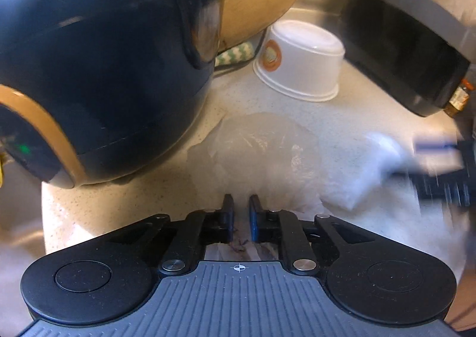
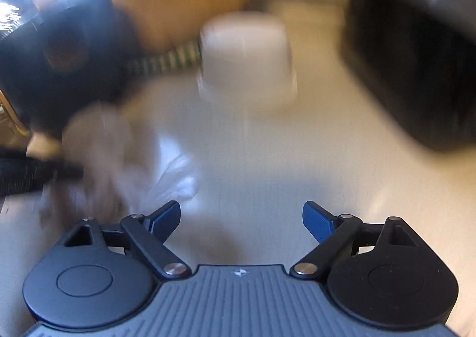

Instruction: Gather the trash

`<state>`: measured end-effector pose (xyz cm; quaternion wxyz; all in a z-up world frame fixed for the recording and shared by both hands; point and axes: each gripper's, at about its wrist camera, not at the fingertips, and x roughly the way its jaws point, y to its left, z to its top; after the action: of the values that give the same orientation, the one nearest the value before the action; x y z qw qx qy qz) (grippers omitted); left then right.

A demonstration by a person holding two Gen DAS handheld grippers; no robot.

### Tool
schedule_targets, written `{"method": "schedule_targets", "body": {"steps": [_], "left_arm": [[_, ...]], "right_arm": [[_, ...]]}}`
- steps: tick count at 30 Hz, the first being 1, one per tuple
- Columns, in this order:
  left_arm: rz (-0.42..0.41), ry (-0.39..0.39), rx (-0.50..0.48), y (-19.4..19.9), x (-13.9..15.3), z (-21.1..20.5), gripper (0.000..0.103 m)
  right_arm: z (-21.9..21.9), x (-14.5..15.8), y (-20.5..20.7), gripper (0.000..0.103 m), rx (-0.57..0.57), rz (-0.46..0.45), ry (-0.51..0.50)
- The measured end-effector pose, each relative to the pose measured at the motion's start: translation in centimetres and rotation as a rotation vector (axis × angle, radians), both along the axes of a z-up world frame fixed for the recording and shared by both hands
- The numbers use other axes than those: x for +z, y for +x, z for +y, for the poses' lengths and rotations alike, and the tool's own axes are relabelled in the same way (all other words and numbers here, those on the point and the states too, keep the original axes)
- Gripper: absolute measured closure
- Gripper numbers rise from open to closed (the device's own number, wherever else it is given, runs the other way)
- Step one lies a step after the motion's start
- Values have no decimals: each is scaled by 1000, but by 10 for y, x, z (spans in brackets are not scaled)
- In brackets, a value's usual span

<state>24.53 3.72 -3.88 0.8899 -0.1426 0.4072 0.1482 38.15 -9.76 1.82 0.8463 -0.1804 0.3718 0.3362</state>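
The left gripper [image 1: 241, 212] is sitting at lower centre of its view with its 2 jaws drawn nearly together, pinching the near edge of a crumpled clear plastic bag [image 1: 258, 146] lying on the speckled counter [image 1: 372, 105]. A dark rounded appliance [image 1: 104, 63] is filling the upper left, just beside the bag. An upturned white cup [image 1: 297, 60] is standing above the bag, at upper centre. In the blurred right wrist view, the right gripper [image 2: 241, 218] is hanging with jaws spread wide and nothing between them; the plastic bag [image 2: 175, 179] is lying left of its fingers.
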Motion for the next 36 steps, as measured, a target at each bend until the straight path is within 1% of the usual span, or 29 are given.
{"method": "schedule_targets", "body": {"steps": [2, 3, 4, 5, 6, 8, 11, 14, 15, 17, 18, 20, 22, 23, 25, 27, 29, 31, 33, 34, 36], "left_arm": [[-7, -35, -16, -10, 2, -1, 91], [-13, -51, -23, -15, 3, -2, 91], [-17, -58, -28, -20, 3, -3, 92], [-19, -61, -32, -26, 4, -5, 92], [-18, -66, -33, -30, 4, -7, 92], [-13, -83, -39, -40, 2, -9, 92], [-13, -83, -43, -52, 1, -12, 92], [-22, -87, -19, -63, 2, -7, 92], [-28, -88, -11, -66, 3, -4, 92], [-50, -108, 6, -74, 6, 2, 92], [-65, -126, 13, -78, 7, 5, 92], [-88, -157, 25, -86, 7, 10, 92], [-92, -160, 24, -86, 6, 13, 92], [-93, -160, 19, -80, 4, 14, 92], [-104, -174, -6, -78, 4, 15, 91], [-129, -206, -45, -83, 7, 15, 84], [-171, -235, -72, -86, 13, 18, 83], [-217, -262, -93, -89, 23, 21, 83], [-246, -285, -103, -90, 32, 23, 83], [-249, -288, -97, -88, 36, 25, 83], [-261, -270, -71, -86, 45, 25, 83]], "right_arm": [[21, 22, 9, 13, 46, -180, 23], [32, 33, 17, 11, 65, -247, 43], [44, 43, 30, 7, 76, -280, 62], [56, 52, 45, 5, 78, -284, 76], [69, 57, 63, 4, 78, -260, 83], [94, 59, 101, 4, 64, -162, 90], [121, 46, 149, 4, -17, -46, 67], [138, 26, 176, 5, -26, 25, 18], [137, 24, 179, 5, -31, 32, 44], [132, 23, 182, 5, -46, 91, 72], [130, 22, 178, 5, -51, 105, 74], [122, 23, 166, 7, -18, 117, 72], [114, 23, 144, 8, 23, 116, 63], [109, 22, 131, 7, 47, 116, 61], [99, 21, 105, 8, 91, 130, 69], [82, 20, 86, 8, 115, 190, 97], [64, 17, 64, 8, 123, 239, 126], [46, 14, 45, 8, 120, 270, 148], [32, 14, 25, 8, 118, 294, 159], [24, 17, 16, 8, 120, 299, 164], [9, 25, 2, 8, 124, 289, 189]]}}
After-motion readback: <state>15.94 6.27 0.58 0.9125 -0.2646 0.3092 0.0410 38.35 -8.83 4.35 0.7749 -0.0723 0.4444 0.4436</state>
